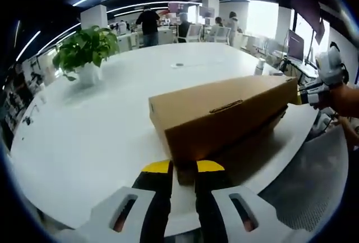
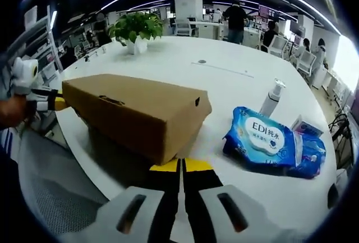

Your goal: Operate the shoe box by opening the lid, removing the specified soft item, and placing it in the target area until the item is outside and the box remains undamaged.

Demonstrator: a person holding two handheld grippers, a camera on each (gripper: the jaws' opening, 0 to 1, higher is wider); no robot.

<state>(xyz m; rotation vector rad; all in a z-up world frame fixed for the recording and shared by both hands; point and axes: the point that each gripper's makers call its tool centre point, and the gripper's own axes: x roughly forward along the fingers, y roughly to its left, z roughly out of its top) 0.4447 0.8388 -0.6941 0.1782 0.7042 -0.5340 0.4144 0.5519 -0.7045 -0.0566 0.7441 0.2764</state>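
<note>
A brown cardboard shoe box [image 1: 224,114] lies lengthwise on the white table [image 1: 84,136], near its edge. Its lid is lifted and tilted, with a dark gap beneath. My left gripper [image 1: 185,168] is shut on the lid's near end, cardboard showing between the yellow tips. At the far end the right gripper [image 1: 300,97], held by a hand, touches the lid. In the right gripper view the box [image 2: 134,114] runs off to the left. My right gripper [image 2: 180,165] is shut at the lid's near corner, and the left gripper [image 2: 56,104] grips the far end.
A blue wet-wipes pack [image 2: 272,142], a pump bottle [image 2: 272,98] and a small tissue pack [image 2: 307,126] lie right of the box. A potted plant [image 1: 84,52] stands at the table's far side. A grey mesh chair [image 2: 50,198] is beside the table edge. People stand in the background.
</note>
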